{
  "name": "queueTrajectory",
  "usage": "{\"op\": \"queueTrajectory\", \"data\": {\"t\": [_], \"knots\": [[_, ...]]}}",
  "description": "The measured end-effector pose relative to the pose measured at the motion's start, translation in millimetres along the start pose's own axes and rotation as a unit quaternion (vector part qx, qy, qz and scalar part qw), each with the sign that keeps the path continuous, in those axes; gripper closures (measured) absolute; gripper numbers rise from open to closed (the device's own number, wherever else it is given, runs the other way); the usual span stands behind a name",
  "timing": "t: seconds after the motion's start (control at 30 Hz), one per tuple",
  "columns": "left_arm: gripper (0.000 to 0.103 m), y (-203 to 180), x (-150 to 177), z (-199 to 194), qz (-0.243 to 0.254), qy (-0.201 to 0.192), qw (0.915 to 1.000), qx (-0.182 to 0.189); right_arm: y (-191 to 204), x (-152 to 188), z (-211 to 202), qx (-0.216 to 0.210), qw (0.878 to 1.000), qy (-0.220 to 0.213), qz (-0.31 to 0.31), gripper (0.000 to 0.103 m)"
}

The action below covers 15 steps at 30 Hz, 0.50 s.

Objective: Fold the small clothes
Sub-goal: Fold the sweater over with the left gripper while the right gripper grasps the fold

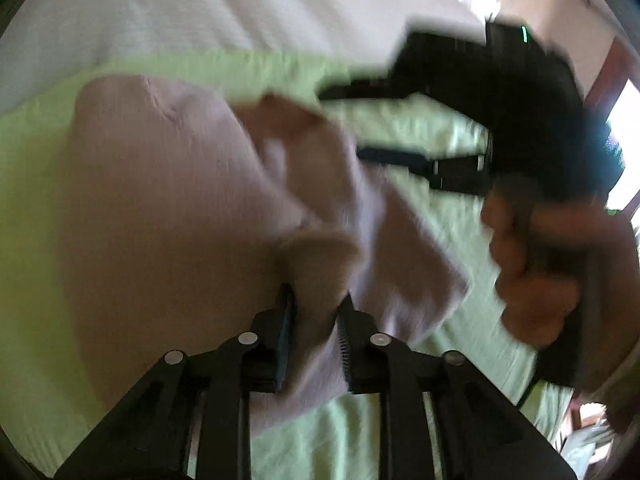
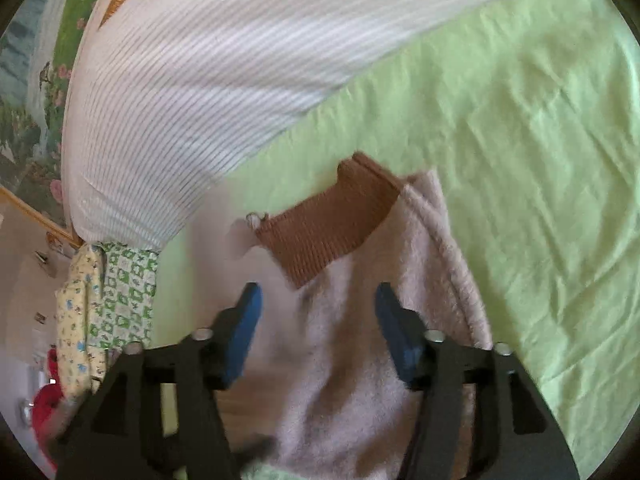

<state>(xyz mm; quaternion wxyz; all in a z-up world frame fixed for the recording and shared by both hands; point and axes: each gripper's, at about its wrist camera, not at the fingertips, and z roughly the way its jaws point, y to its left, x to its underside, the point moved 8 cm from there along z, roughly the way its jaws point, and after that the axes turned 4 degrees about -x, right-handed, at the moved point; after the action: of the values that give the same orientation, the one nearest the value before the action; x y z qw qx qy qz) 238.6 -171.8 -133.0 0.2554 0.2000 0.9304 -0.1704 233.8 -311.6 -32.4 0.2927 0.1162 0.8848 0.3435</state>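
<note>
A small pale pink fleece garment (image 1: pixel 160 200) lies on a light green bed sheet (image 1: pixel 440 128). My left gripper (image 1: pixel 316 300) is shut on a bunched part of the pink garment near its lower edge. In the right wrist view the same garment (image 2: pixel 360 340) has a brown ribbed cuff (image 2: pixel 332 228). My right gripper (image 2: pixel 318 300) is open, its blue pads (image 2: pixel 248 328) standing either side of the fleece without pinching it. The right gripper also shows in the left wrist view (image 1: pixel 352 124), open, held by a hand (image 1: pixel 532 264) to the right of the garment.
A white striped pillow or cover (image 2: pixel 200 80) lies along the far side of the green sheet (image 2: pixel 520 140). Patterned yellow and green cloths (image 2: pixel 108 304) hang at the left, with something red (image 2: pixel 44 400) below. A framed floral picture (image 2: pixel 36 80) is behind.
</note>
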Motion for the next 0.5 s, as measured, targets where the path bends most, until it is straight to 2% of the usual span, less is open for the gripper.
{"op": "queueTrajectory", "data": {"t": [0.07, 0.13, 0.23, 0.27, 0.33, 0.5], "knots": [[0.060, 4.3, 4.8, -13.2, 0.006, -0.013, 0.9999, -0.002, 3.7, 6.1, 9.7, -0.015, 1.000, 0.018, 0.001, 0.034], [0.047, 16.8, 8.8, -31.5, 0.006, -0.028, 0.9994, -0.017, 9.9, 10.7, 17.7, -0.025, 0.999, 0.030, -0.012, 0.029], [0.035, 41.8, 18.4, -56.2, -0.003, -0.047, 0.9974, -0.054, 20.6, 16.6, 35.7, -0.029, 0.997, 0.056, -0.042, 0.027], [0.029, 48.9, 22.5, -60.4, -0.007, -0.048, 0.9968, -0.064, 22.7, 18.8, 43.1, -0.029, 0.996, 0.067, -0.048, 0.026], [0.024, 67.0, 34.0, -65.0, -0.015, -0.044, 0.9957, -0.080, 24.3, 22.7, 60.0, -0.026, 0.994, 0.089, -0.052, 0.026], [0.024, 83.6, 65.3, -47.2, -0.033, 0.000, 0.9963, -0.079, 28.2, 31.6, 85.5, -0.020, 0.989, 0.129, -0.071, 0.026]]}}
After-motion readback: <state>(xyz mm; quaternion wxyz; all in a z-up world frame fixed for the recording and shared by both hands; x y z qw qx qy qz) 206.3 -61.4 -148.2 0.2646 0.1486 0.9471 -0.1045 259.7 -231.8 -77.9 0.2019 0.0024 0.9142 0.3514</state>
